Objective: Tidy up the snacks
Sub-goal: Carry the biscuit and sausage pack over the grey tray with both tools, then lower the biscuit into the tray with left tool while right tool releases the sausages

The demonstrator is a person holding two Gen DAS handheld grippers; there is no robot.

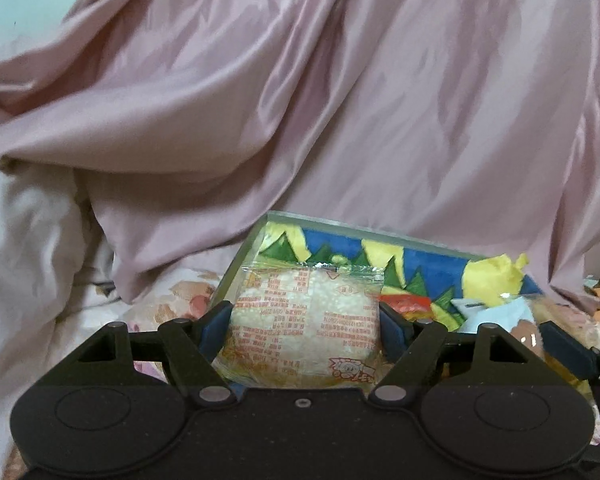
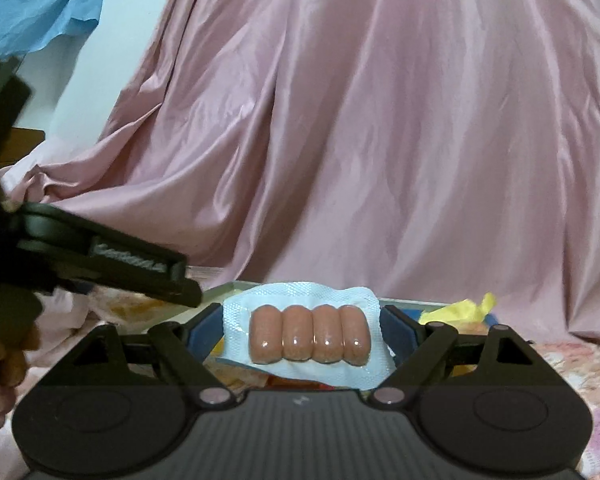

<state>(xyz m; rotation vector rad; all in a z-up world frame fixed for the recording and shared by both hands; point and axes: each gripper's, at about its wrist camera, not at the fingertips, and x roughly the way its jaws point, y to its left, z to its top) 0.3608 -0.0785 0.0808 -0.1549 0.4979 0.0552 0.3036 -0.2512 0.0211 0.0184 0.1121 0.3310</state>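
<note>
My left gripper point(image 1: 306, 320) clamps a clear packet of puffed rice cake point(image 1: 304, 328); my right gripper point(image 2: 300, 334) clamps a sealed pack of four small sausages point(image 2: 306, 334). Both hang just above the colourful snack box point(image 1: 352, 246), with pink satin bedding point(image 1: 340, 100) behind.

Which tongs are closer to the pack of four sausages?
Right. The right tongs are clamped on the sausage pack; the left tongs hold a rice cracker packet beside it.

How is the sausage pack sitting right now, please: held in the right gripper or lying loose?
Held. The right gripper has its blue pads pressed on both side edges of the sausage pack, which hangs clear above the box.
</note>
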